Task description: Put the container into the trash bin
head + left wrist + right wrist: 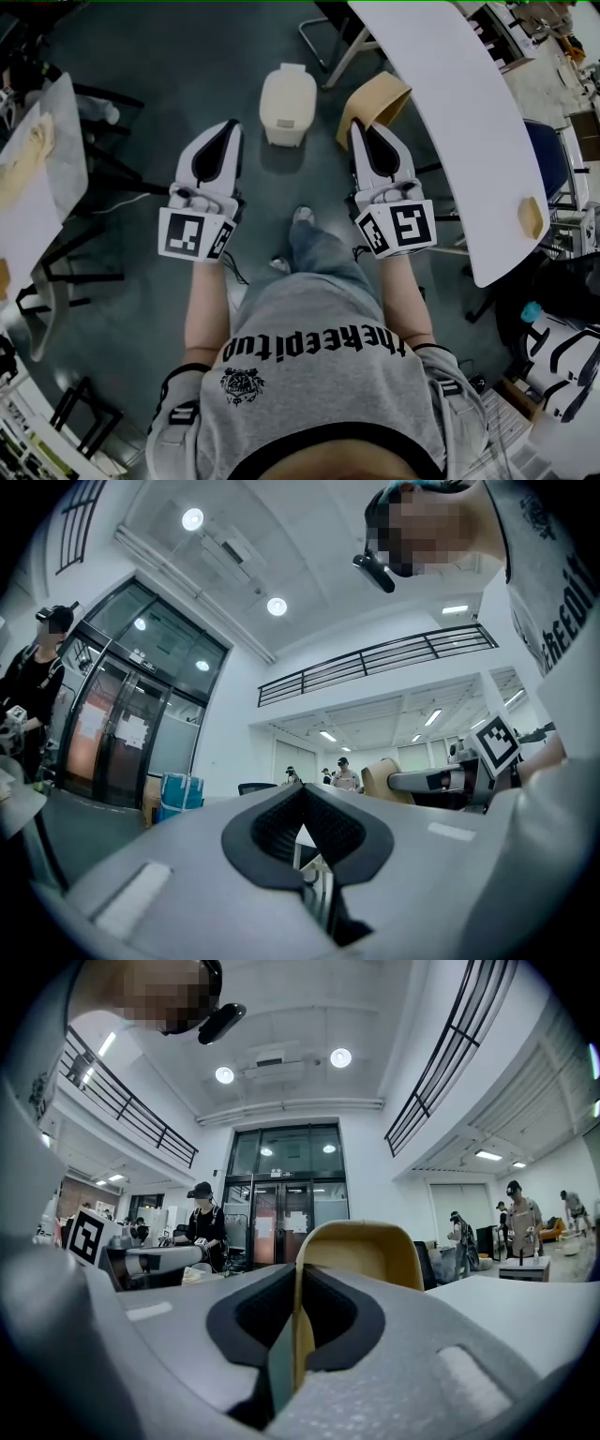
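Observation:
A tan open-topped container (379,99) hangs in the air with my right gripper (362,131) shut on its rim. In the right gripper view the container's wall (364,1252) stands up between the closed jaws of that gripper (298,1283). The cream trash bin (287,103), lid down, stands on the dark floor ahead, between the two grippers and a little beyond their tips. My left gripper (221,139) is shut and holds nothing; its closed pads (281,825) fill the left gripper view, where the container (381,778) shows off to the right.
A long white table (441,103) runs along the right, with a small tan item (531,217) near its edge. Another table (37,178) and black frame legs stand at the left. The person's shoe (302,217) is on the floor below the bin. Other people stand far off.

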